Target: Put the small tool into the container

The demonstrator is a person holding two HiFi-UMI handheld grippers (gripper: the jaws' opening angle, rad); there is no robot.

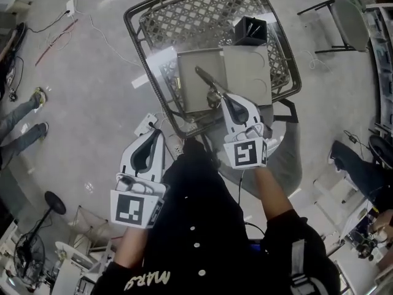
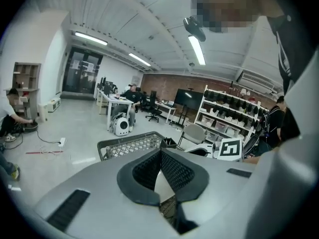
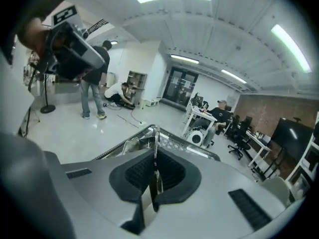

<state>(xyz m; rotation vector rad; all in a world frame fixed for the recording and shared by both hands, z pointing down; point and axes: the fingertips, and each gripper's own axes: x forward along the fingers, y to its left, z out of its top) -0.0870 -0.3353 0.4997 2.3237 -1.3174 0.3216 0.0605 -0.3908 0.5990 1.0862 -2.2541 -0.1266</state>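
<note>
Small tool (image 1: 206,78) held over the wire cart (image 1: 184,18).
Head view: the tool is clamped by the right gripper (image 1: 216,98) above a grey tray (image 1: 245,72), near the black container (image 1: 250,31). Left gripper view: the left gripper (image 2: 160,151) is seen closed and empty. Right gripper view: the jaws are pressed on the tool's thin shaft.

1. The left gripper (image 1: 156,131) sits close to the body and points forward and slightly down. Its jaws are closed together with nothing between them.
2. The right gripper (image 1: 222,97) reaches farther forward, its jaws clamped on the small tool (image 1: 207,78), which juts past the tips.
3. The right forearm (image 1: 274,195) is bare and outstretched.
</note>
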